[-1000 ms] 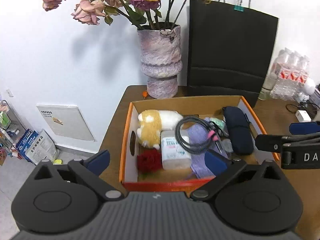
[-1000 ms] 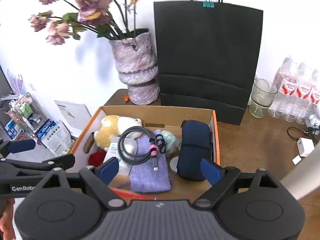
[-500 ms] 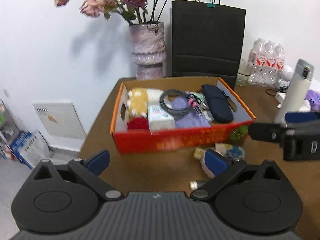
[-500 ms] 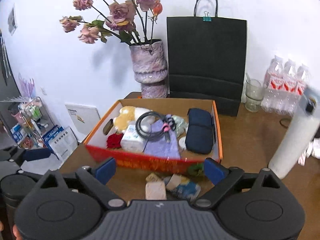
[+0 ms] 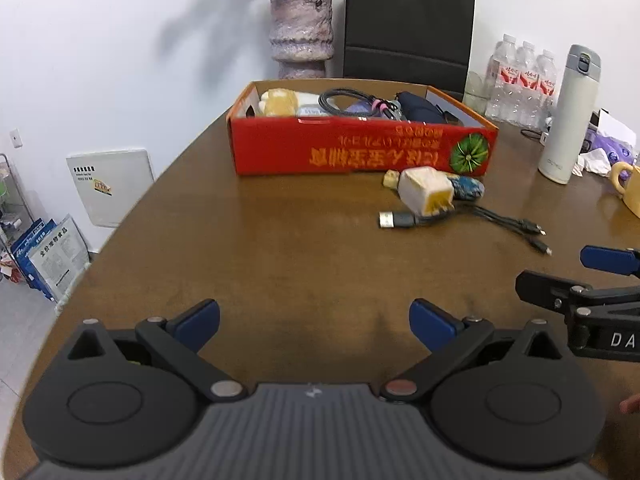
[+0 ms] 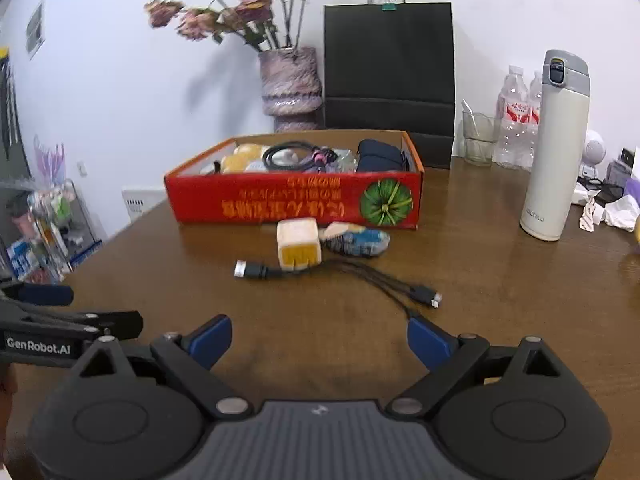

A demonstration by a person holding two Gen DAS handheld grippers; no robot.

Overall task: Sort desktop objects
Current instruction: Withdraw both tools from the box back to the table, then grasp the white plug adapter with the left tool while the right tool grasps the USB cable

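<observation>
Your right gripper (image 6: 318, 338) stands spread wide and empty; the charger plug (image 6: 299, 245) and its cable (image 6: 376, 280) lie ahead, cable running crosswise, nearer than to your left gripper (image 5: 314, 322), also spread apart.

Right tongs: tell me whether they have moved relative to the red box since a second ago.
Yes. The right tongs have pulled back and down from the red box: earlier they hovered over its contents, now bare table lies between them.
</observation>
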